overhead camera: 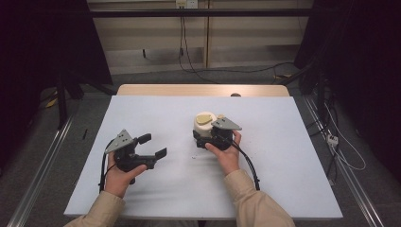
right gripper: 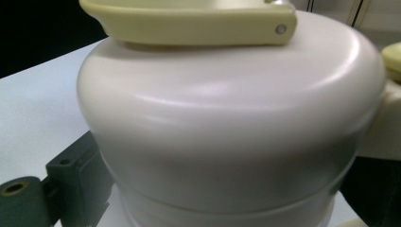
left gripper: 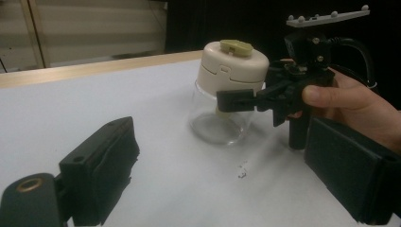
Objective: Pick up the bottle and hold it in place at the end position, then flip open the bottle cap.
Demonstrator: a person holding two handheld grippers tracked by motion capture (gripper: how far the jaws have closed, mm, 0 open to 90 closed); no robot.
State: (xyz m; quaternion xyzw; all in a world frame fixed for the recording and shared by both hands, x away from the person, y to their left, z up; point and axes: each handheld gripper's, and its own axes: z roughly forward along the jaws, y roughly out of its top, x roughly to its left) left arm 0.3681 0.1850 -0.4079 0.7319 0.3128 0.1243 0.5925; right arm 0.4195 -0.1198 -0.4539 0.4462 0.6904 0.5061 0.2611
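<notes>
A jar (overhead camera: pixel 204 122) with a clear glass body (left gripper: pixel 218 124) and a cream lid (left gripper: pixel 234 66) topped by a yellow-green flap stands at the middle of the white tabletop (overhead camera: pixel 283 165). My right gripper (overhead camera: pixel 205 135) reaches it from the near side, with its jaws on either side just under the lid, shut on the jar (right gripper: pixel 227 123). One black jaw lies against the glass in the left gripper view. My left gripper (overhead camera: pixel 153 145) hangs low over the table to the jar's left, open, with nothing between its pads (left gripper: pixel 111 165).
A few white crumbs (left gripper: pixel 242 170) lie on the table in front of the jar. The wooden far edge (overhead camera: pixel 203 90) of the table runs behind it. Cables trail on the floor beyond and to the right.
</notes>
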